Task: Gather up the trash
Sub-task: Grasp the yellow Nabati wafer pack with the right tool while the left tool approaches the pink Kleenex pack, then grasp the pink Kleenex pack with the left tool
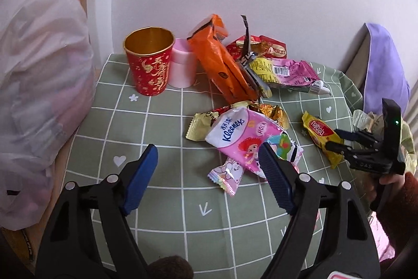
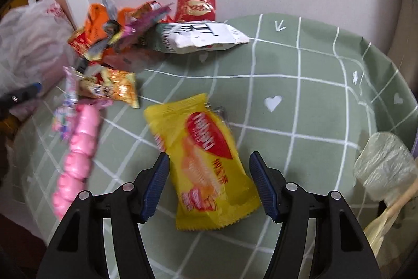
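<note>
Right tongs gape wide astride the yellow wrapper, which lies flat on the worktop, seemingly lined up to pinch it. Left tongs hang wide open too, holding nothing, near the tissue pack.

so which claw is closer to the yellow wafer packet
Right. The right claw is open with the yellow wafer packet lying between its fingers on the tablecloth. The left claw is open further left, by the Kleenex pack.
</note>
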Motion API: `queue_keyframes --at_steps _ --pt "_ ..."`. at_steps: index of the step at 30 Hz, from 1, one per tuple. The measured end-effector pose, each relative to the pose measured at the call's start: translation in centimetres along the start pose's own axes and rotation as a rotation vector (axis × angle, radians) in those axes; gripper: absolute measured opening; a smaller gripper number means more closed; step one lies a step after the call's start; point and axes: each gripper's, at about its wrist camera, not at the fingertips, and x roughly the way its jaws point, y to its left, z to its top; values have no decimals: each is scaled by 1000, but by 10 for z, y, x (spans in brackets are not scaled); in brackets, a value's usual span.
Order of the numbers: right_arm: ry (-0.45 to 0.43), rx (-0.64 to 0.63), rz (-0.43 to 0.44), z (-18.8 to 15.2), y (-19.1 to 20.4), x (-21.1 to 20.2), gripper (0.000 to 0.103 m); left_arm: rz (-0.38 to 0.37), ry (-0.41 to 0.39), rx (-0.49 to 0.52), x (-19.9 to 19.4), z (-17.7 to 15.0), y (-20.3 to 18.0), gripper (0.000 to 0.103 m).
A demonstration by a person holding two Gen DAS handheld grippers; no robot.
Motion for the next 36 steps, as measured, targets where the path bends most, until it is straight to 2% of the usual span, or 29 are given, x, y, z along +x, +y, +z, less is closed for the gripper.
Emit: queue_keyframes --at_steps 2,4,5,7,8,9,16,21,25,27,29,32,34,36 --pt "39 -44 -9 -7 14 3 50 -7 -2 6 -1 1 -1 75" --pt "32 -88 -51 -10 30 3 46 -11 -16 21 -5 3 -2 75" --pt "16 -86 -57 -11 34 -2 38 -11 -22 26 -6 4 -3 75" --pt "-6 -36 -37 -9 33 -12 30 -16 -23 25 -6 6 -4 74" --pt "-26 -7 -28 -7 32 -20 21 -27 -16 17 -4 6 -3 72" --pt "-44 6 -44 -5 33 -28 19 -34 -10 12 -3 6 -3 71" --pt "-146 54 -122 -7 34 -78 15 -73 43 -54 18 3 -2 68" --pt "-149 79 -142 -26 32 -89 15 -101 98 -146 38 -3 -2 63" --pt "-146 93 -123 -39 30 -91 15 -74 69 -158 51 8 0 62" --pt "-148 97 -117 -44 31 -93 15 -75 77 -164 61 16 4 54" --pt "-157 98 -113 -47 31 -98 15 -100 108 -173 69 20 6 33" --pt "-187 91 -127 -48 30 -114 15 -182 123 -184 62 19 -1 14" --pt "-215 103 -134 -50 27 -127 15 -185 83 -152 45 19 -15 8" --pt "-249 117 -143 -51 22 -142 15 -193 47 -134 29 23 -27 5"
